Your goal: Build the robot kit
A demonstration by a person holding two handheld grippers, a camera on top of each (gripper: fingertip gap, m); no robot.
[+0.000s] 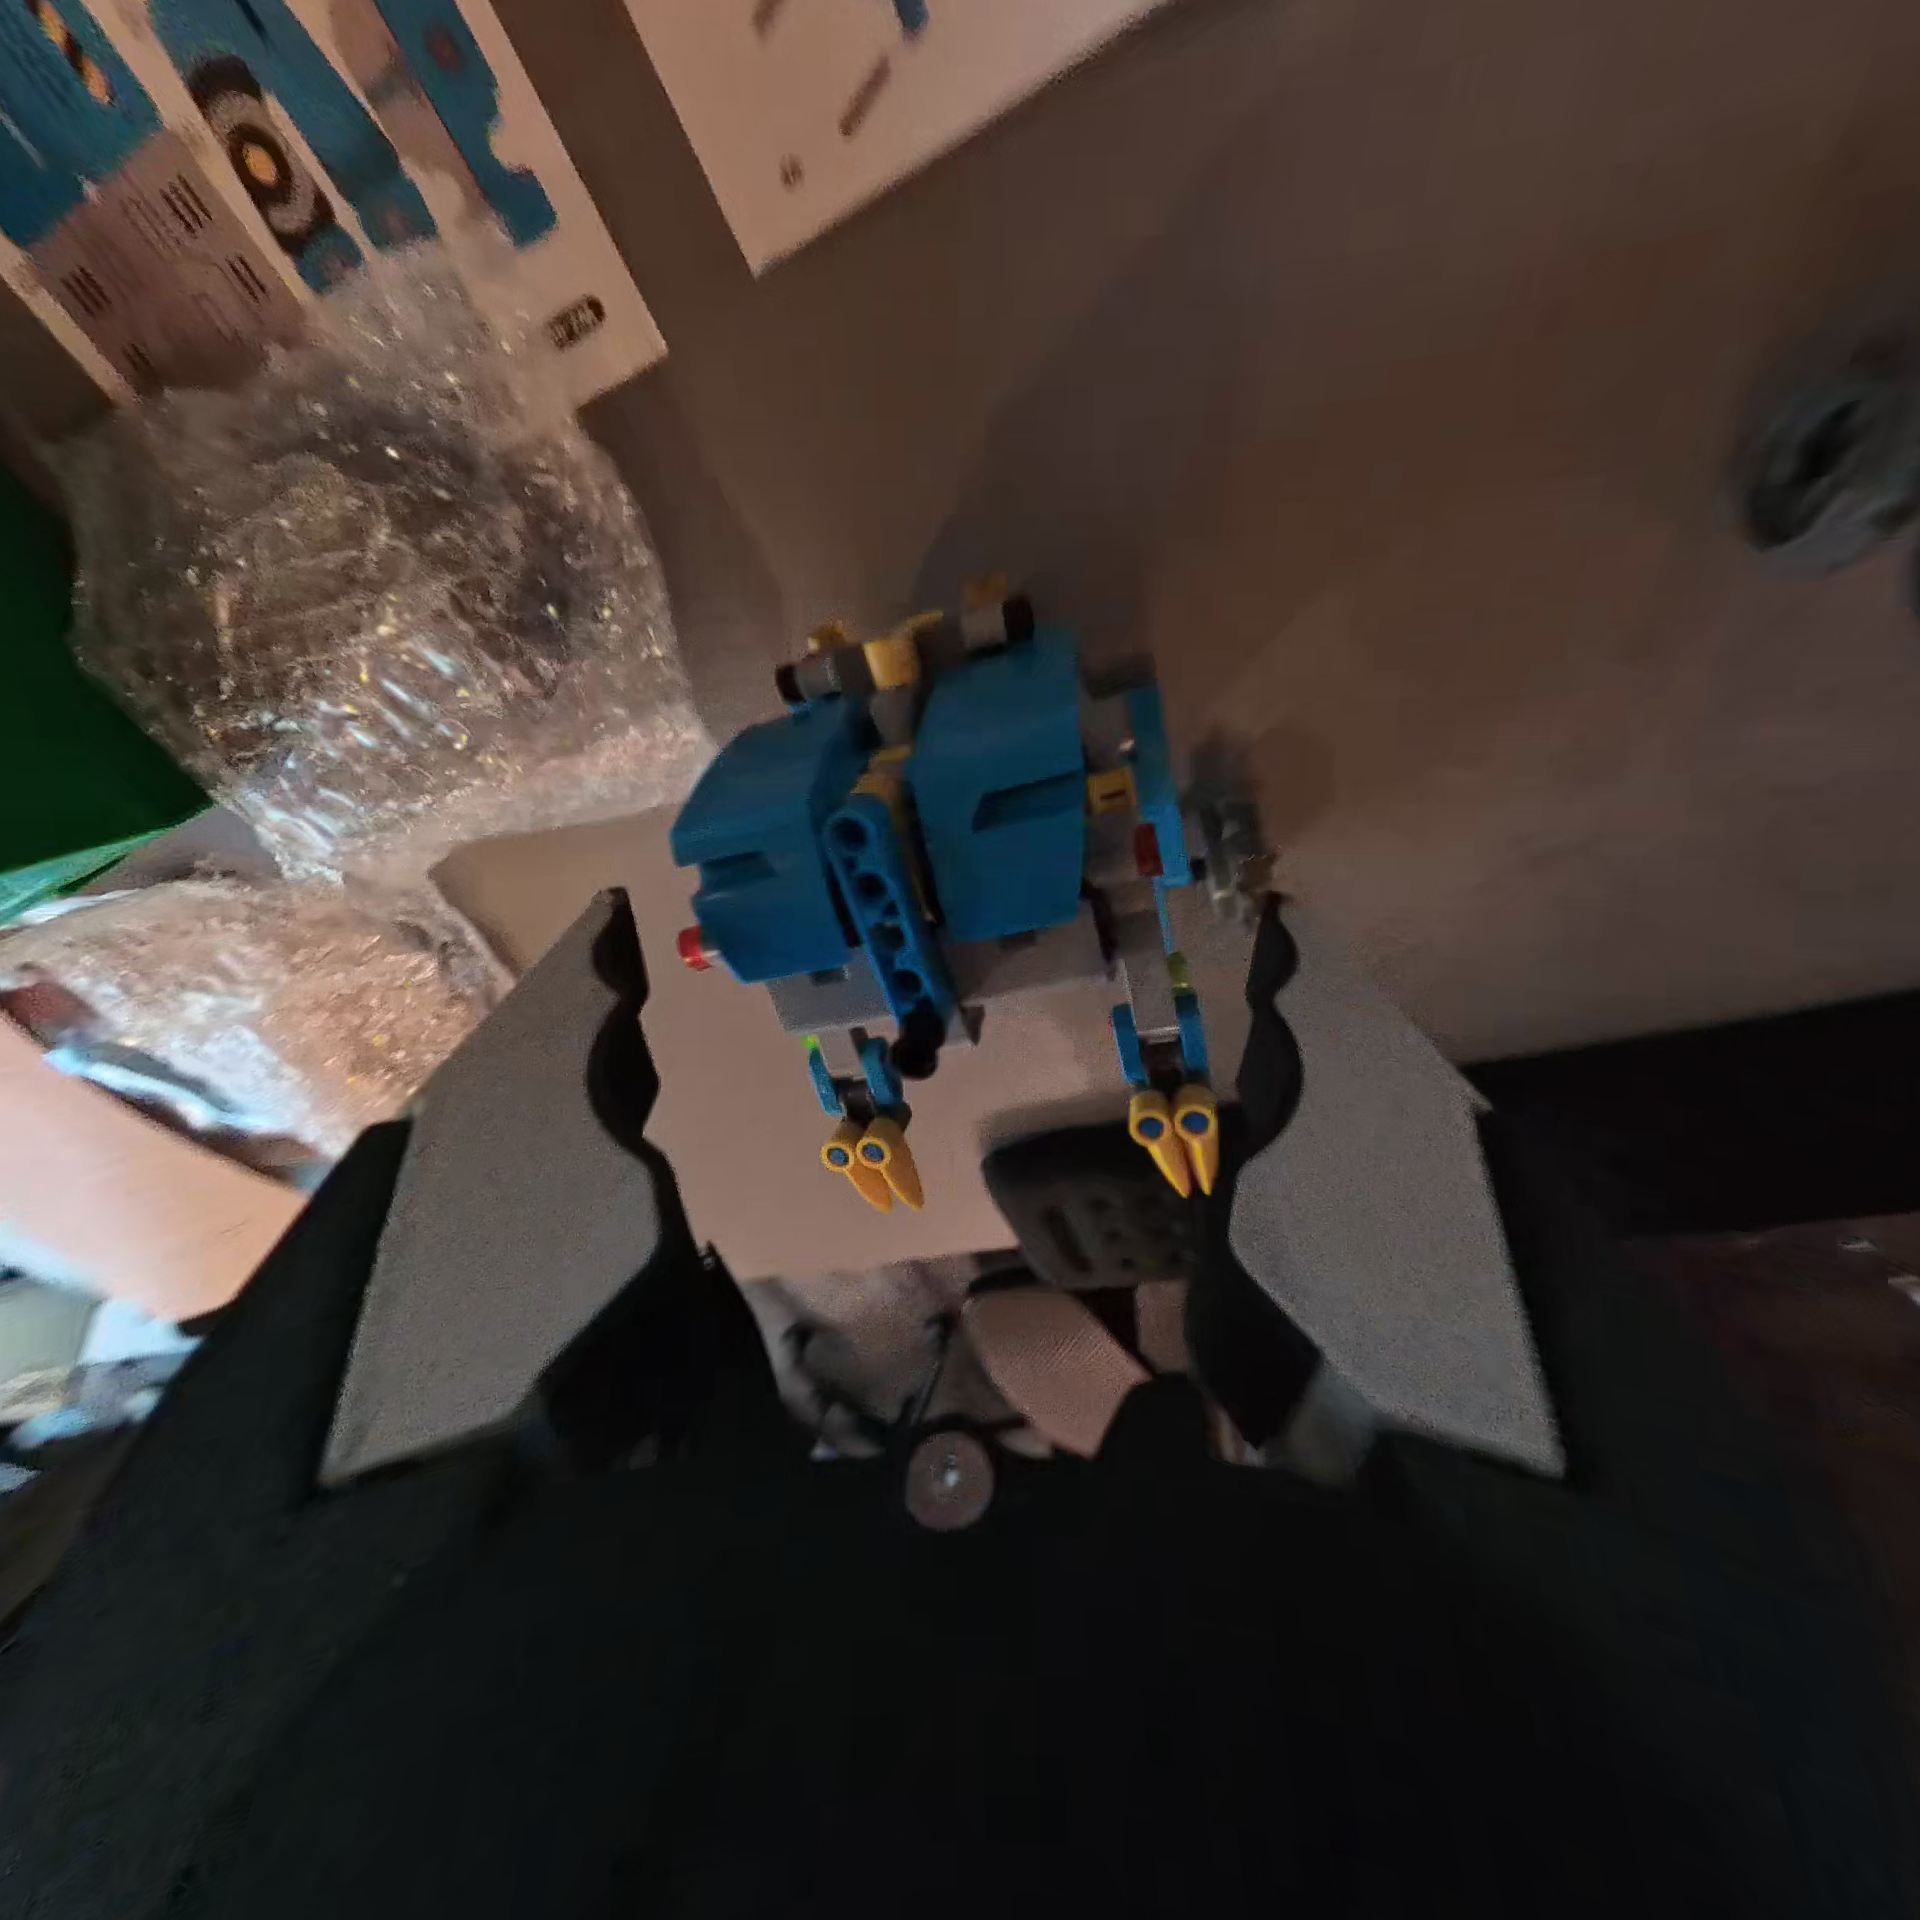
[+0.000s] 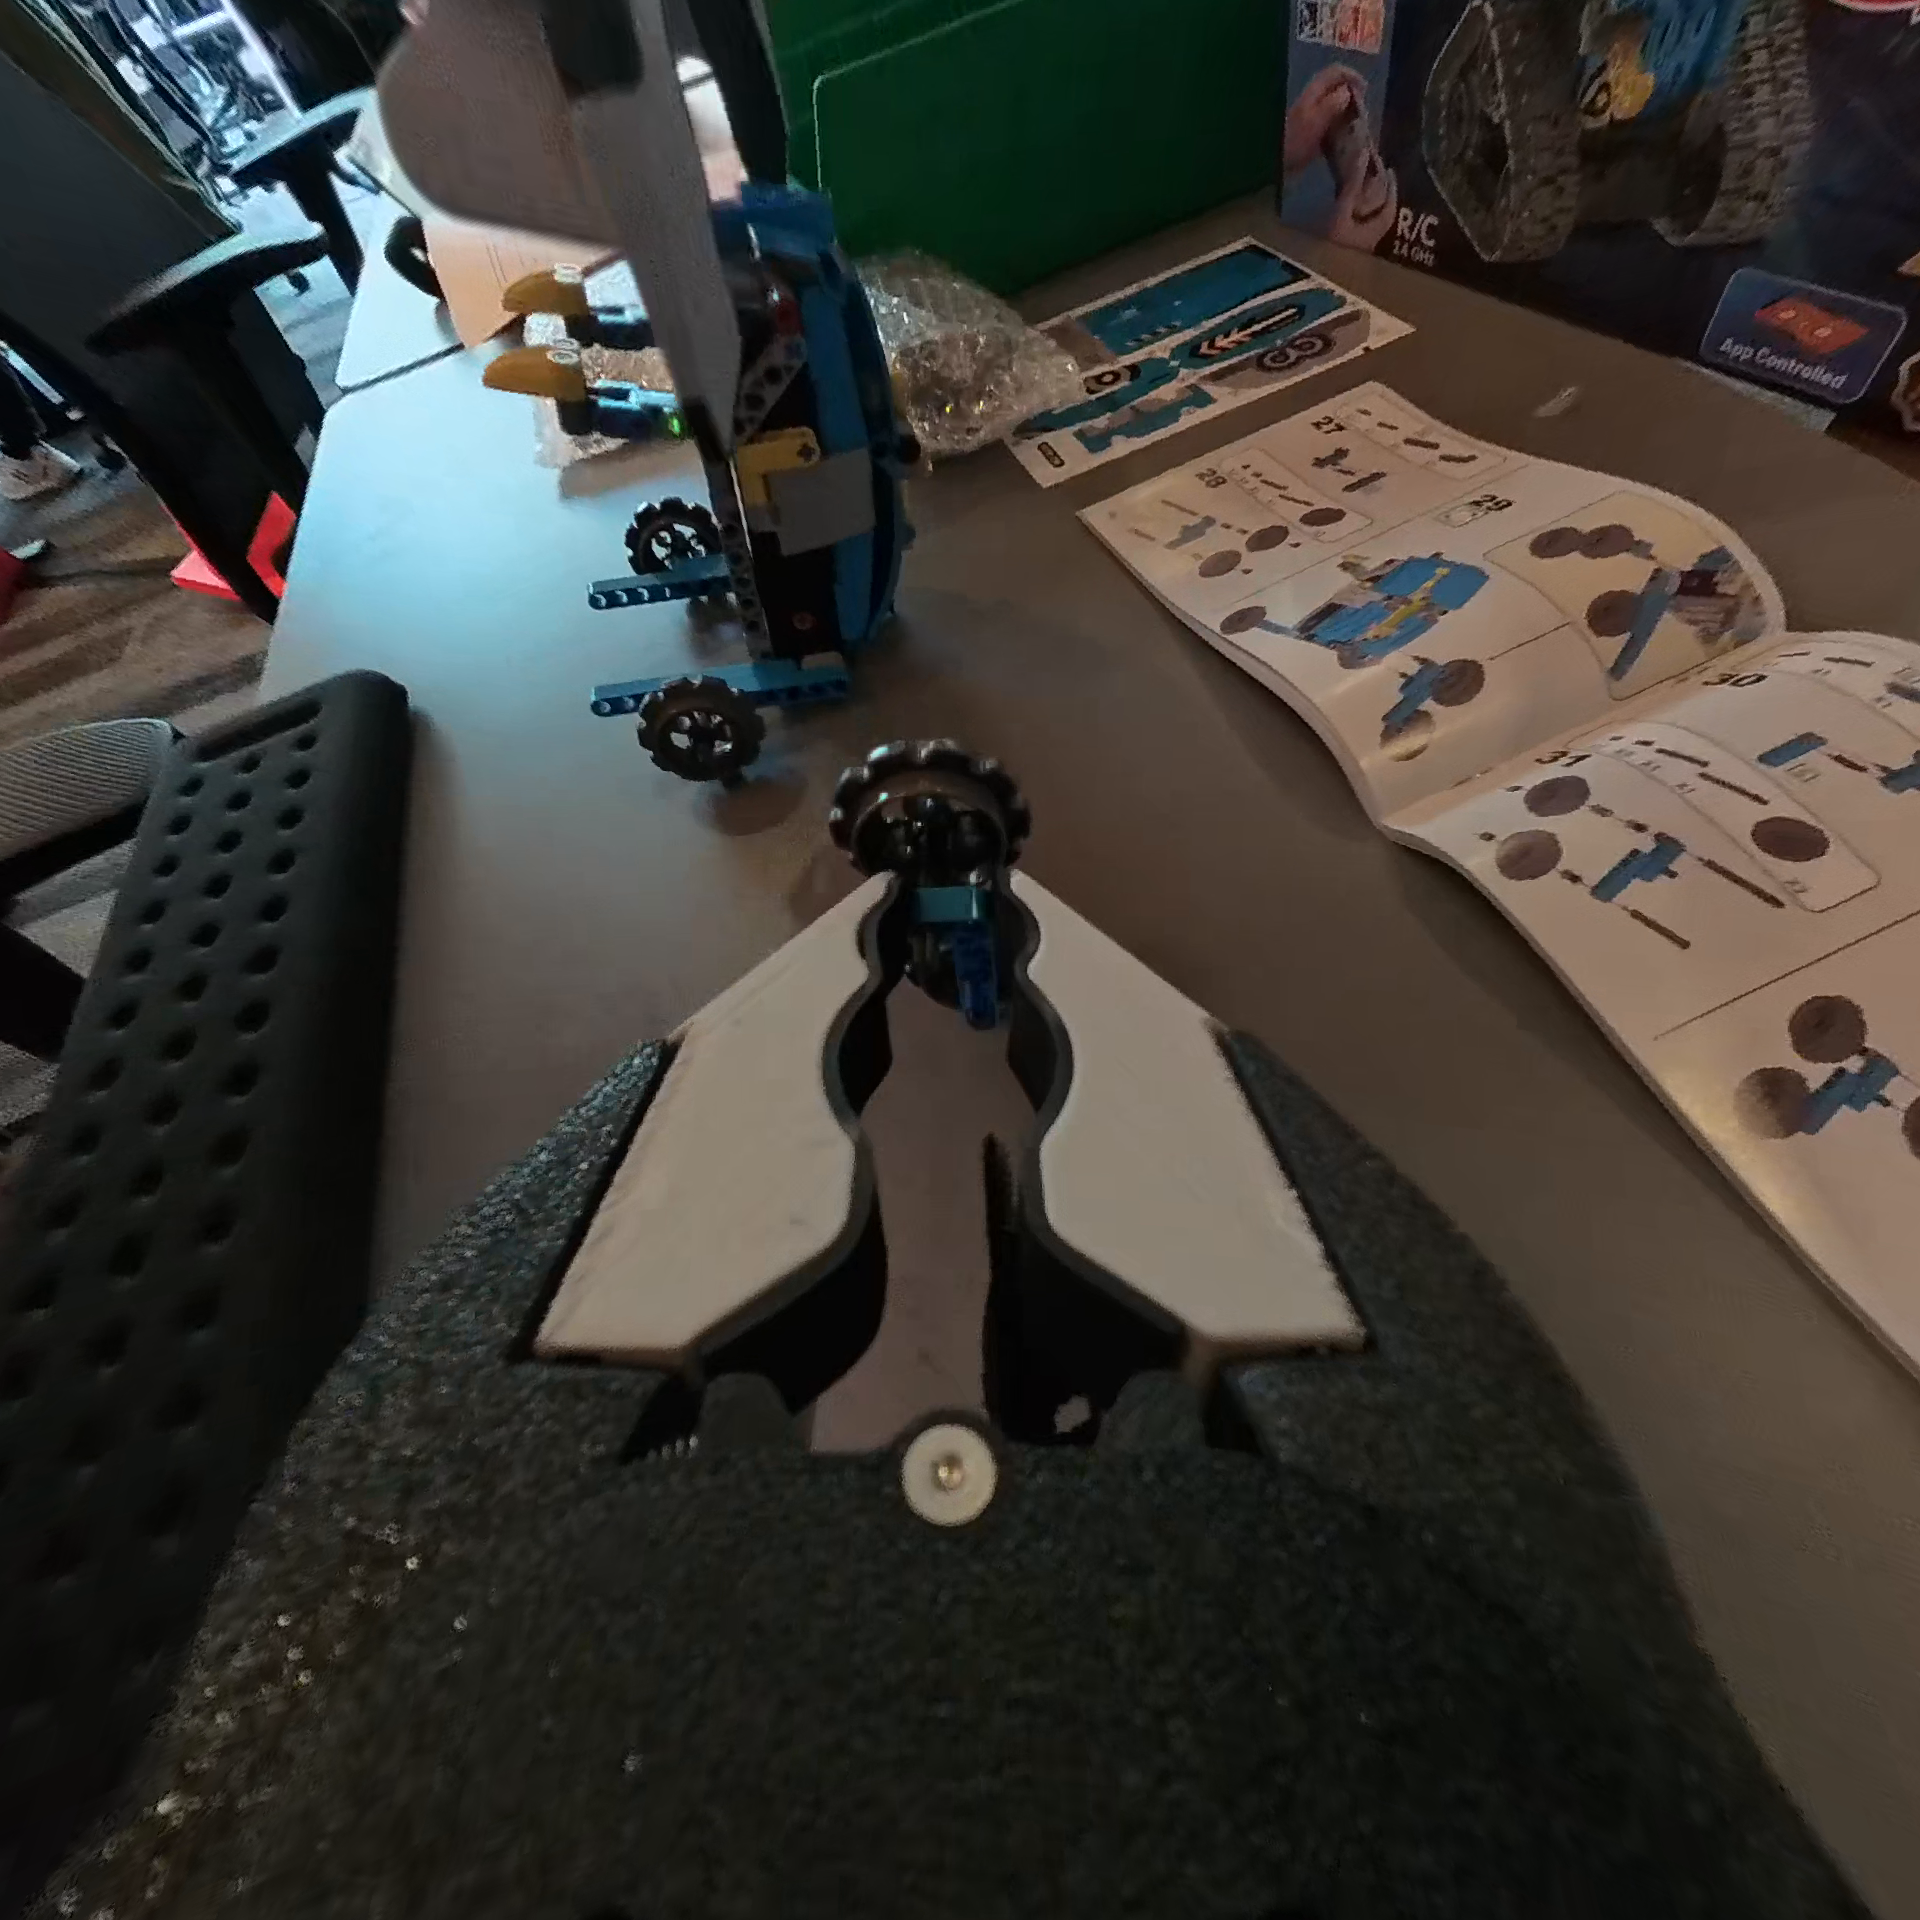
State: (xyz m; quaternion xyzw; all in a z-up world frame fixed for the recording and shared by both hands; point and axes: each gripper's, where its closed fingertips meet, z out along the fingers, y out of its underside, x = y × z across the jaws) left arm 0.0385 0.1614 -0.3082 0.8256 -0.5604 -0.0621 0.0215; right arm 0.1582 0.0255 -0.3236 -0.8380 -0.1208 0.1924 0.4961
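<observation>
Left wrist view: your left gripper (image 1: 940, 914) has its white fingers (image 1: 520, 1174) spread wide, gripping nothing; whether they touch the model is unclear.
Model: the blue, grey and yellow brick-built vehicle body (image 1: 935, 831) sits between and just beyond the fingertips, over the grey-brown tabletop (image 1: 1455, 520).
Nearby: crumpled clear plastic bags (image 1: 364, 623) lie to its left, a printed sticker sheet (image 1: 260, 187) beyond.
Right wrist view: your right gripper (image 2: 940, 883) is pinching a small black wheel on a blue brick axle piece (image 2: 935, 831), just above the table.
Ahead: the model stands on end, two black wheels (image 2: 696, 727) on blue beams.
Printed matter: an open instruction booklet (image 2: 1455, 665) and a dark product box (image 2: 1610, 156) lie right; their writing stays unquoted.
Room: black perforated chair back (image 2: 187, 987) at left.
</observation>
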